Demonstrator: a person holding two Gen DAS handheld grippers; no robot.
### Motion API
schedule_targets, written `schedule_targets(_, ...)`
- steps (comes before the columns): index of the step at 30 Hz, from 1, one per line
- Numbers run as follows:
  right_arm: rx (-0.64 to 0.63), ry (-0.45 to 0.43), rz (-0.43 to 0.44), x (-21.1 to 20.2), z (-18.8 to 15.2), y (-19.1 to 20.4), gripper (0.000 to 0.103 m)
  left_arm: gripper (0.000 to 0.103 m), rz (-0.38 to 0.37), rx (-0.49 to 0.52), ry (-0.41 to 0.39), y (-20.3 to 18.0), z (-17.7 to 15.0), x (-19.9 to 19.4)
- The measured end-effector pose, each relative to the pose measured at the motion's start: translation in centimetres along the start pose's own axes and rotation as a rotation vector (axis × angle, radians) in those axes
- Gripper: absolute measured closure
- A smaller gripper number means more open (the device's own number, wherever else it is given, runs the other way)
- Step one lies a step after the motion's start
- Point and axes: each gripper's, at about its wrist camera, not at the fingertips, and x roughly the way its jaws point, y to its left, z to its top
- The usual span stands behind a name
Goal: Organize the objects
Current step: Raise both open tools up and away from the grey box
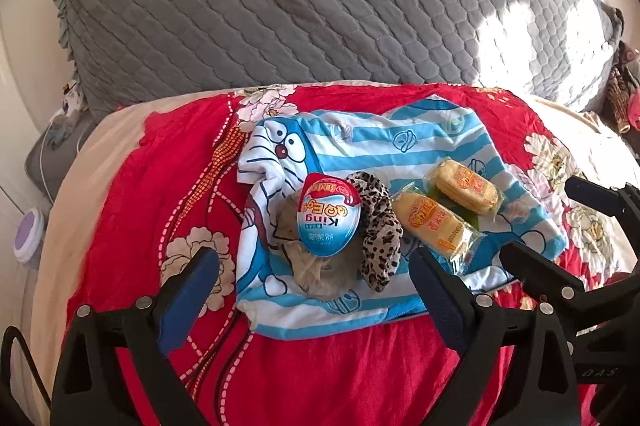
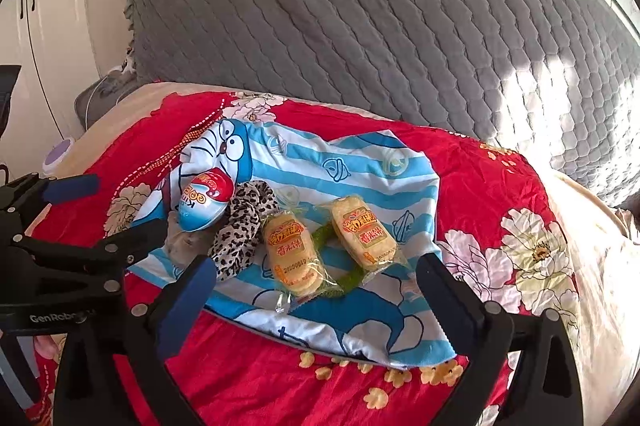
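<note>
A blue-striped cartoon cloth lies spread on the red floral quilt. On it rest a blue-and-red egg-shaped pack, a leopard scrunchie, a beige scrunchie under the egg, and two yellow cracker packs over a green scrunchie. My left gripper hovers open in front of the egg. My right gripper hovers open in front of the crackers. Neither holds anything.
A grey quilted cover rises behind the quilt. A purple-lidded round container sits off the left edge, near a grey pad with a cable. White cupboard doors stand at far left.
</note>
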Motion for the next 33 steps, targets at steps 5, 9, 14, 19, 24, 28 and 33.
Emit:
schedule_targets(5, 0.000, -0.006, 0.006, -1.2, -0.5, 0.2, 0.002, 0.007, -0.004, 0.002, -0.009, -0.1, -0.5, -1.3)
schedule_targets(9, 0.004, -0.026, 0.008, -2.5, -1.1, 0.3, 0.002, 0.007, -0.013, -0.008, -0.012, 0.0, -1.3, -2.4)
schedule_targets(14, 0.009, -0.055, 0.006, -4.6, -1.9, 0.1, 0.002, 0.007, -0.023, -0.049, -0.042, 0.6, -2.8, -4.3)
schedule_targets(19, -0.001, -0.077, 0.005, -6.6, -3.6, 0.3, 0.002, 0.007, -0.020, -0.099, -0.092, 1.5, -5.0, -6.3)
schedule_targets(24, 0.017, -0.093, 0.018, -8.1, -5.8, 0.4, 0.002, 0.007, -0.007, -0.118, -0.087, 1.8, -7.7, -7.2)
schedule_targets(28, 0.030, -0.079, 0.012, -8.7, -8.0, 0.7, 0.002, 0.007, 0.014, -0.130, -0.078, 2.0, -10.3, -7.9)
schedule_targets(33, 0.045, -0.044, -0.016, -8.6, -10.3, 0.8, 0.002, 0.007, 0.028, -0.127, -0.058, 2.0, -12.5, -8.4)
